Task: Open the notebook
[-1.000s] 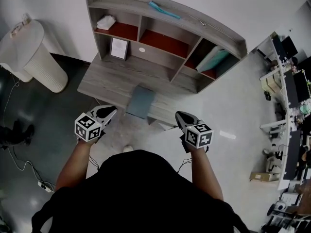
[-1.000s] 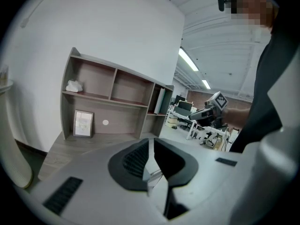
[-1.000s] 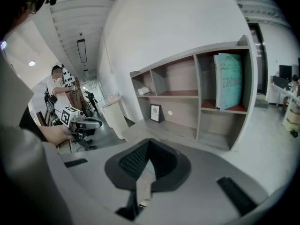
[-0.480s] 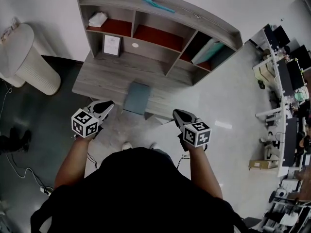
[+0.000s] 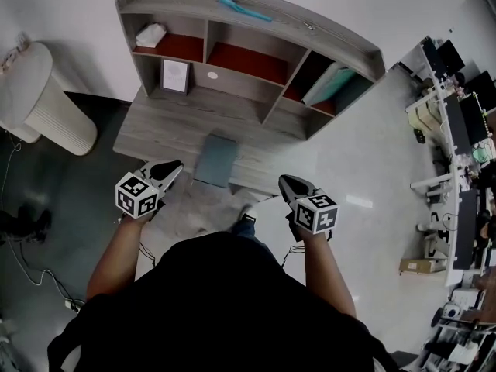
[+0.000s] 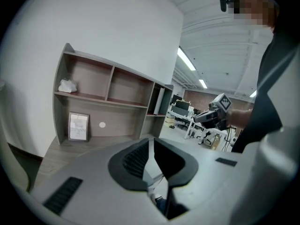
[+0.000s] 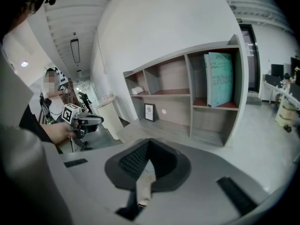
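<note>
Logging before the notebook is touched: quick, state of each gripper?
Left gripper: closed, jaw tips together, holding nothing.
Right gripper: closed, jaw tips together, holding nothing.

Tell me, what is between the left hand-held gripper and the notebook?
Nothing but bare desk wood lies between the left hand-held gripper and the notebook. The head view shows it.

This is looking like an open-plan office: rows of workstations (image 5: 457, 161) carrying dark monitors (image 5: 468, 118) are running along the right side, strip lights (image 6: 185, 59) are glowing overhead, and a shelved wooden desk (image 5: 155, 134) is standing against a white wall.
</note>
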The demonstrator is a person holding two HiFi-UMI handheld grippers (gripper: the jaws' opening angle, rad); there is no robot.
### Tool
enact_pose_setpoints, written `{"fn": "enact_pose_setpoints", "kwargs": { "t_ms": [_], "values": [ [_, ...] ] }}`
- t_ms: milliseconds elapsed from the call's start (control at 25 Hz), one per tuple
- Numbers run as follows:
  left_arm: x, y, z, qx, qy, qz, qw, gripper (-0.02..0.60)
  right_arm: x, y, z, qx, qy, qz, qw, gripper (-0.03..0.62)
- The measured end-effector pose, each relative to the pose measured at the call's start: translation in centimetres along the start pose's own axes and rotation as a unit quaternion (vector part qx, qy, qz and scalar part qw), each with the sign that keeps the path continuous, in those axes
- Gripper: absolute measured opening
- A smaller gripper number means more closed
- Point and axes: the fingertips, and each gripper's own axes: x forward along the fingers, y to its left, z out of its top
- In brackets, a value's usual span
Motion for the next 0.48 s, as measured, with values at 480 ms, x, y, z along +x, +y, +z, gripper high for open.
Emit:
{"fn": "enact_pose_setpoints", "kwargs": {
  "t_ms": [480],
  "values": [
    [4.6,0.8,0.0,-0.008,0.028,0.009,0.9995,0.041,2.3,-4.5,0.4,0.008,0.017,0.015,1.000,0.002]
  ]
}}
